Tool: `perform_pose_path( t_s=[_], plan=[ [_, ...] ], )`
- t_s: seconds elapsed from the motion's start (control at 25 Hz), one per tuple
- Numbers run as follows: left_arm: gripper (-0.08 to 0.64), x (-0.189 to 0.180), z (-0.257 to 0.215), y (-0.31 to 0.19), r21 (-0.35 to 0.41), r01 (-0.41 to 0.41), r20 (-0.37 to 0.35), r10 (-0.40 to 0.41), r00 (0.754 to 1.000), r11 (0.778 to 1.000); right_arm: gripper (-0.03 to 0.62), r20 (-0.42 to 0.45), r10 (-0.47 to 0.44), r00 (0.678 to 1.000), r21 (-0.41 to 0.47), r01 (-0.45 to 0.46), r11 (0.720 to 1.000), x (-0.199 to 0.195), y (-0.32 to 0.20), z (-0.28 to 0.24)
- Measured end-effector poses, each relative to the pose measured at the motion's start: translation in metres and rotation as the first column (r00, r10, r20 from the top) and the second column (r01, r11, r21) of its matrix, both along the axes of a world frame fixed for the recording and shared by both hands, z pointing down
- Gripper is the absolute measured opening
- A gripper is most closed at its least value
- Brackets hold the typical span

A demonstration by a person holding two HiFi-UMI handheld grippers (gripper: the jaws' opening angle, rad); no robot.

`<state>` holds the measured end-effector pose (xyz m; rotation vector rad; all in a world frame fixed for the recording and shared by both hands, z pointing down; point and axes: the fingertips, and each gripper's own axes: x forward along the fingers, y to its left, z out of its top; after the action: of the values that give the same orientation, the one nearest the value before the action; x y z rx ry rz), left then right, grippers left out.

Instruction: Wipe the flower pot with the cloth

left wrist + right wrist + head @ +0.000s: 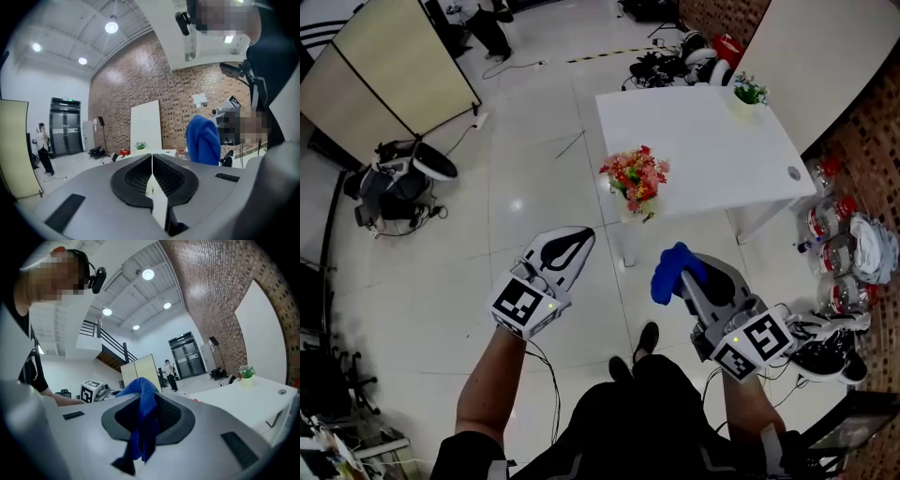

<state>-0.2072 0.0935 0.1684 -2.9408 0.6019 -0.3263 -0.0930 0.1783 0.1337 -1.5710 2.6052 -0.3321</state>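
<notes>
A blue cloth (671,272) is clamped in the right gripper (683,279), the left gripper (578,238) is held shut and empty, and the flower pot (635,210), seen well ahead of both jaws at the table (703,131) edge, could be knocked off if wiped unsteadied.

No legible text, brand or number in any view. Left marker cube (525,305) and right marker cube (755,345) carry black-and-white square patterns only, no characters. Green sign (69,99) above the dark double door is too small to read. Paper sheets (200,100) on the brick wall are blurred.
</notes>
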Motion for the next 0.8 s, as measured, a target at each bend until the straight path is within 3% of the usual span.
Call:
perform_pose_path(
  t_s=[0.08, 0.28, 0.36, 0.52, 0.64, 0.8],
  plan=[
    [-0.003, 0.007, 0.012, -0.013, -0.003, -0.014, 0.05, 0.014, 0.999, 1.0, 0.054, 0.01, 0.002, 1.0, -0.005, -0.002, 1.0, 0.006, -0.014, 0.003],
    [-0.003, 0.028, 0.046, -0.059, 0.116, -0.1, 0.258, 0.067, 0.964, 0.988, 0.054, 0.019, -0.031, 0.999, -0.016, 0.031, 0.999, 0.016, -0.044, 0.022],
    [-0.003, 0.036, 0.058, -0.072, 0.141, -0.14, 0.291, 0.094, 0.952, 0.98, 0.054, 0.024, -0.027, 0.999, -0.033, 0.028, 0.999, 0.016, -0.054, 0.034],
    [0.023, 0.049, 0.077, -0.106, 0.129, -0.21, 0.289, 0.166, 0.943, 0.969, 0.054, 0.066, 0.014, 0.998, -0.075, -0.009, 0.997, 0.012, -0.077, 0.051],
    [0.024, 0.053, 0.106, -0.131, 0.16, -0.267, 0.365, 0.195, 0.91, 0.95, 0.054, 0.063, 0.065, 0.996, -0.112, -0.057, 0.992, 0.005, -0.094, 0.066],
    [0.084, 0.061, 0.155, -0.147, 0.154, -0.364, 0.421, 0.272, 0.865, 0.919, 0.054, 0.082, 0.173, 0.981, -0.158, -0.159, 0.975, -0.002, -0.105, 0.092]
  ],
)
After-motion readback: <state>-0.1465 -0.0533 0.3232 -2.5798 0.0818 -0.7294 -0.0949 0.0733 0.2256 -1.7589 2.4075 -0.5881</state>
